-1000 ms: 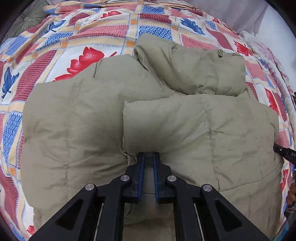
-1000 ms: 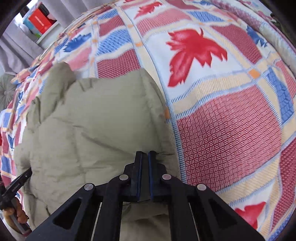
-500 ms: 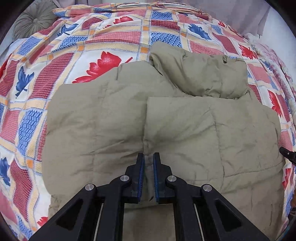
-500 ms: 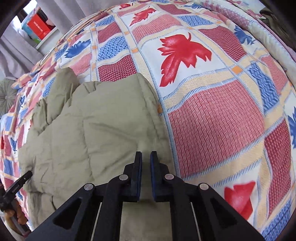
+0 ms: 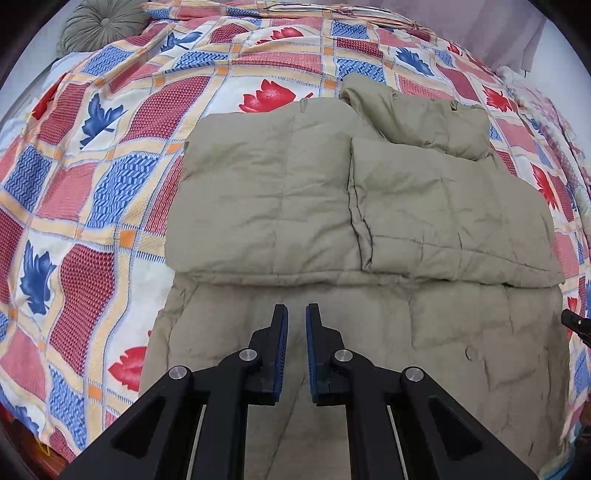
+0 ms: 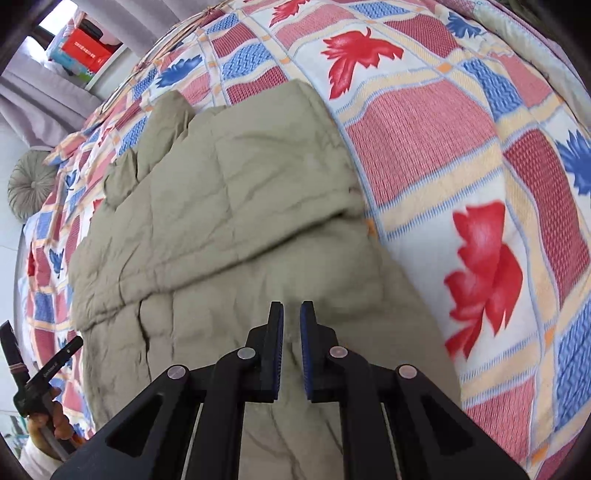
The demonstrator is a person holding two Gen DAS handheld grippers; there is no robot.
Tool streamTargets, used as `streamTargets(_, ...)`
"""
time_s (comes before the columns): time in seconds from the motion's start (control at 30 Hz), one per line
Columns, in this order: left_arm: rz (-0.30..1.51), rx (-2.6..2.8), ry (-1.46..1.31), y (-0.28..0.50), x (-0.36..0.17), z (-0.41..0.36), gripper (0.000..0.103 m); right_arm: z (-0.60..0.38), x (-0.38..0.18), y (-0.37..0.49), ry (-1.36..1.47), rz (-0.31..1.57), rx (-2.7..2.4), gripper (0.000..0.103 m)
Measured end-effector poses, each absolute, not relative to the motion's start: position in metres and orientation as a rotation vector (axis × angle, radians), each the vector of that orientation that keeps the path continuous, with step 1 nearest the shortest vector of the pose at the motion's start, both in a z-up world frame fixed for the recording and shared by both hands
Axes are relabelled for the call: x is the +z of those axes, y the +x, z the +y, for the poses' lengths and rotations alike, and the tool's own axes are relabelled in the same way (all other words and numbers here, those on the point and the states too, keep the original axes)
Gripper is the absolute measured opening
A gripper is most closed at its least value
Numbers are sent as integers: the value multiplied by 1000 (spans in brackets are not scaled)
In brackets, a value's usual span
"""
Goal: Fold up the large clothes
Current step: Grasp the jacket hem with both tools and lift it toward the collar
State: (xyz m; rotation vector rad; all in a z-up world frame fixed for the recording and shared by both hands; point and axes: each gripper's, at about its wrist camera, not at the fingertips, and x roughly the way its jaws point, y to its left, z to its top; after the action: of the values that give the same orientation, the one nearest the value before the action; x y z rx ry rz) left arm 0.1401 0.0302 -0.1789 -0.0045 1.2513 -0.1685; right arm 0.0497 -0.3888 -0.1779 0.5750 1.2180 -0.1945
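Note:
A khaki quilted puffer jacket (image 5: 369,206) lies on the bed, its upper half folded down over the lower half, with the fold's edge running across just ahead of my left gripper (image 5: 296,314). That gripper hovers over the lower half, its jaws a narrow gap apart with nothing between them. In the right wrist view the same jacket (image 6: 229,206) fills the left and centre. My right gripper (image 6: 291,310) is over its near right part, open by a narrow gap and empty. A sleeve or hood bunches at the far end (image 5: 424,118).
A patchwork bedspread (image 5: 110,177) with red and blue leaves covers the bed around the jacket. A round grey cushion (image 5: 99,26) lies at the far corner. A hand holds the left gripper's handle (image 6: 40,373). A red box (image 6: 86,51) stands beyond the bed.
Both grippers let go of the jacket's fabric and drew back towards the near edge. The jaws parted slightly. The folded half now rests on the lower half.

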Motion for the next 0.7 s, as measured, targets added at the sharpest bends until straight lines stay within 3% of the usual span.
streamTargets(0.1,1264,-173,-11,124,-175,40,13,-382,-176,34,597,1235,-190,20)
streamTargets(0.13,1271,-173,-9,118,-174,43,45,-380,-174,28,602,1237,-190,36)
streamTargets(0.17,1279,-169,-8,113,-173,45,103,-379,-171,22,607,1234,-193,57)
streamTargets(0.23,1249,-140,-4,101,-166,52,102,-375,-166,10,616,1222,-196,65)
streamTargets(0.33,1270,-151,2,89,-164,57,102,-369,-162,-3,624,1245,-193,66)
streamTargets(0.47,1309,-159,-6,76,-163,65,102,-360,-162,-20,650,1257,-178,82)
streamTargets(0.6,1348,-160,-13,52,-167,75,102,-354,-164,-41,692,1271,-171,87)
streamTargets(0.7,1379,-145,-18,32,-172,81,102,-351,-165,-57,741,1274,-152,103)
